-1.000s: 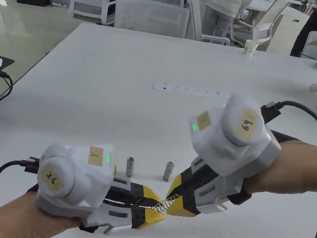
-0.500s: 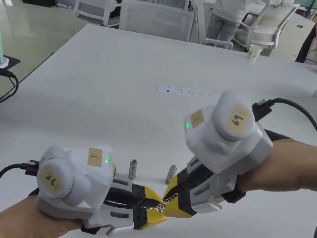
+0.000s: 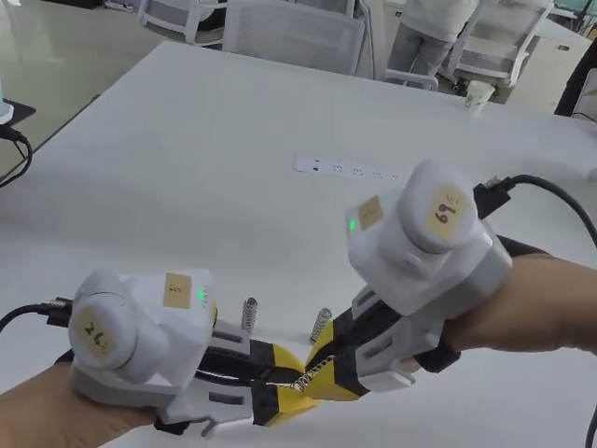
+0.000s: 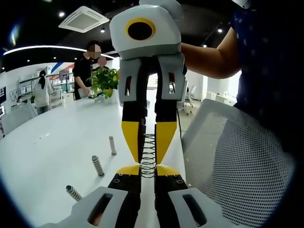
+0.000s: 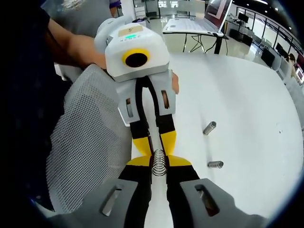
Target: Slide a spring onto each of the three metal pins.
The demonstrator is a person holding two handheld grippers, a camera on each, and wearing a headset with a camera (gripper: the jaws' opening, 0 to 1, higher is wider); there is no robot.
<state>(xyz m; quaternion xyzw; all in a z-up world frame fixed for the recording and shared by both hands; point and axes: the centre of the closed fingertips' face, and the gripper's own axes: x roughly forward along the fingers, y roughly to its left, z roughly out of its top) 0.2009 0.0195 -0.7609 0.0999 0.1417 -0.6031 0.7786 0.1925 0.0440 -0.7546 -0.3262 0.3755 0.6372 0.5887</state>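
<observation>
A small steel spring hangs above the white table, with one end in each gripper. My left gripper comes in from the lower left, its yellow-tipped jaws shut on the spring's near end. My right gripper faces it from the right, shut on the other end. Behind them two upright pins wearing springs stand on the table. The left gripper view shows a bare pin beyond two sprung ones.
A white power strip lies mid-table. A paper cup stands near the far edge, with office chairs behind it. A black cable trails from the right gripper. A mesh chair back is close to me.
The two grippers have drawn closer together, so the spring between them looks shorter. The head camera has shifted a little. The pins on the table have not moved.
</observation>
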